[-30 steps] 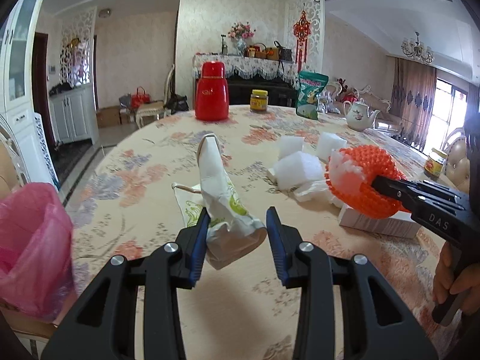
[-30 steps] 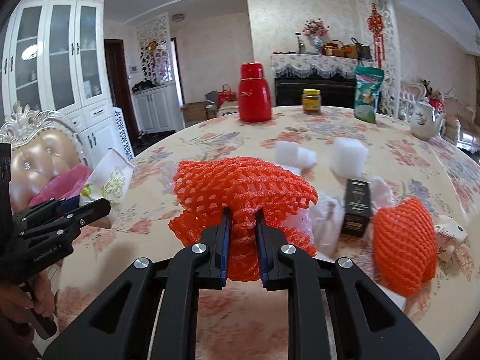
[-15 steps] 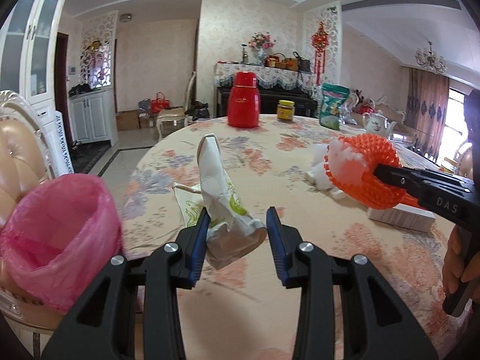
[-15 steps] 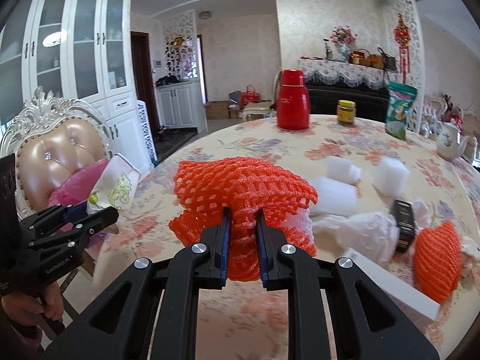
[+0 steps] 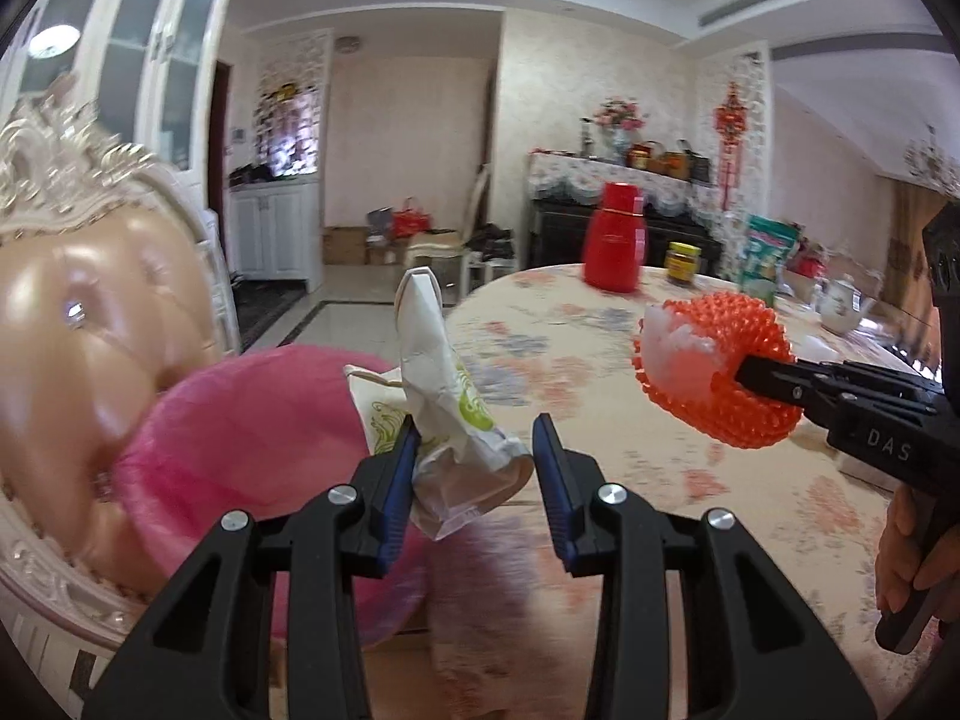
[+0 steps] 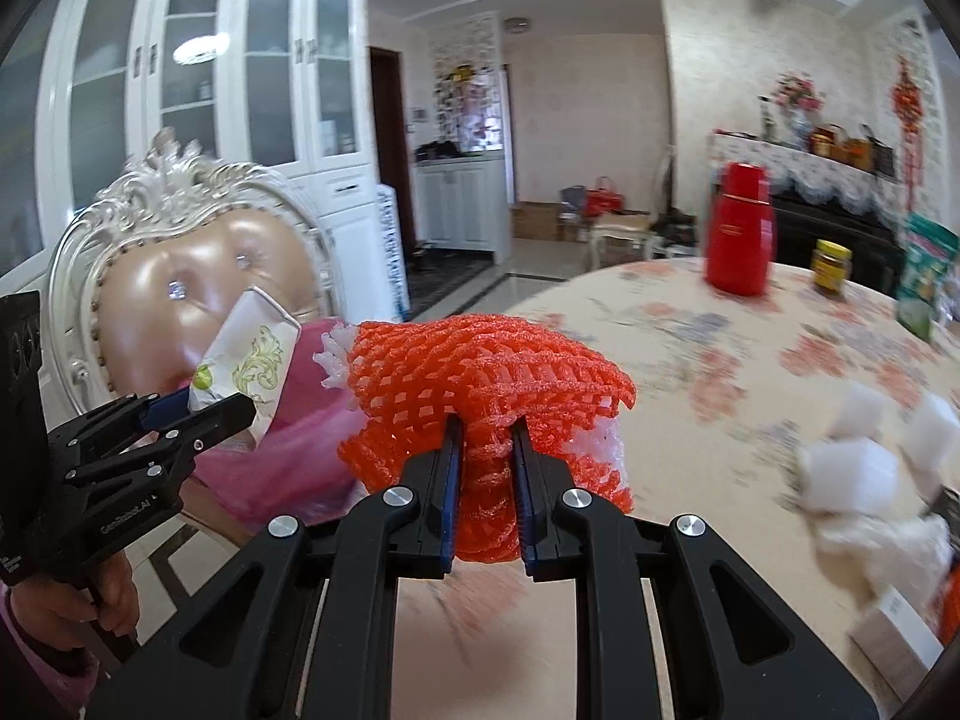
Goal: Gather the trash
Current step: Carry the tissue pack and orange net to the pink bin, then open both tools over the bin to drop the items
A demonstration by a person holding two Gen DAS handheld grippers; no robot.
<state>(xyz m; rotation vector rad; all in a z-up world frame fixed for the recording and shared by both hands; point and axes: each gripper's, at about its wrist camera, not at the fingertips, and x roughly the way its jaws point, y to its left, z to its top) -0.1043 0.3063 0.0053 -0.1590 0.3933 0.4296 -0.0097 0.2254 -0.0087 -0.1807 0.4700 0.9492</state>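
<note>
My left gripper (image 5: 477, 423) is shut on a crumpled white paper wrapper (image 5: 447, 396) with green print, which sticks up between its fingers. It hangs at the table's left edge, right beside the rim of a pink trash bag (image 5: 252, 438) that sits on a chair. My right gripper (image 6: 487, 423) is shut on an orange foam net (image 6: 480, 372) with white foam inside. In the left wrist view that net (image 5: 720, 360) hangs over the table to the right. The right wrist view shows the left gripper (image 6: 240, 411) and wrapper (image 6: 249, 360) in front of the pink bag (image 6: 300, 456).
An ornate padded chair (image 6: 180, 276) carries the bag at the left of the floral table (image 6: 720, 372). A red thermos (image 6: 741, 240), a jar (image 6: 832, 267) and a green packet (image 5: 768, 258) stand at the back. White foam pieces (image 6: 852, 474) lie at the right.
Both grippers have swung left with their loads, from over the table's middle to its left edge. The pink bag and chair now fill the left of both views.
</note>
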